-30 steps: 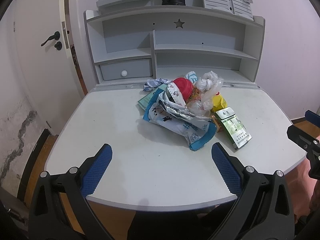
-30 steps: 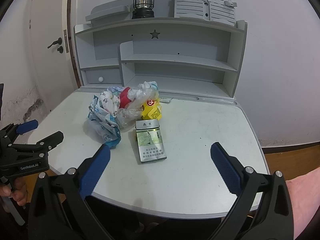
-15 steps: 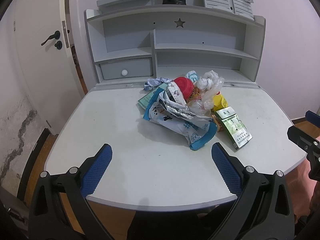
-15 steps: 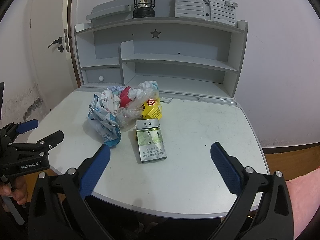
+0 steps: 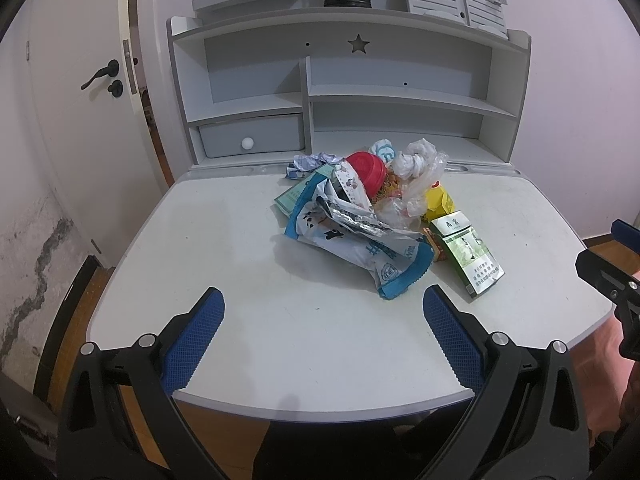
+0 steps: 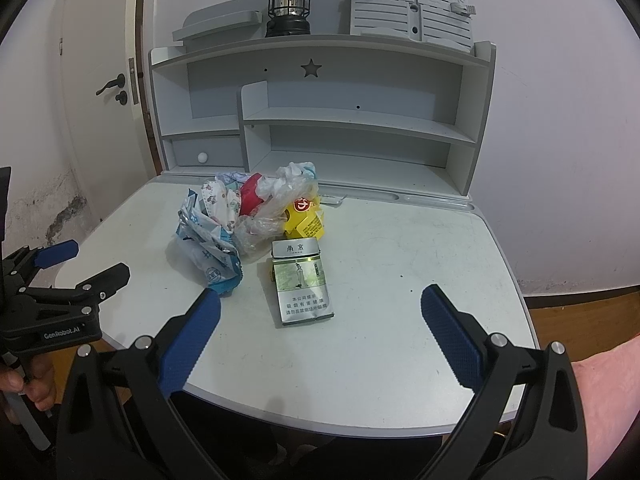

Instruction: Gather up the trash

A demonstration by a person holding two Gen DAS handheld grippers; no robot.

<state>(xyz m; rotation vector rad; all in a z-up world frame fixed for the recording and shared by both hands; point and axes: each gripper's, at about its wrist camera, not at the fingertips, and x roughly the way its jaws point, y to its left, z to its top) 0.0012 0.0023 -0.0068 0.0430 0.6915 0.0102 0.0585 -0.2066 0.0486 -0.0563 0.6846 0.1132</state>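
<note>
A heap of trash lies mid-desk: a blue-and-white snack bag (image 5: 360, 244) (image 6: 208, 248), a red lid (image 5: 366, 170), a clear plastic bag (image 5: 420, 180) (image 6: 276, 200), a yellow carton (image 5: 438, 202) (image 6: 304, 216) and a green cigarette pack (image 5: 470, 254) (image 6: 302, 280). My left gripper (image 5: 320, 332) is open over the desk's front edge, short of the snack bag. My right gripper (image 6: 318, 332) is open too, just in front of the cigarette pack. Neither holds anything. The other gripper shows at each view's edge.
The white desk (image 5: 224, 240) carries a grey shelf unit (image 5: 348, 92) with a small drawer (image 5: 250, 136) at the back. A black lantern (image 6: 289, 8) stands on top. A door (image 5: 80, 92) is at the left, wooden floor (image 6: 580, 308) at the right.
Both grippers stay open and almost still. The trash pile has not moved.
</note>
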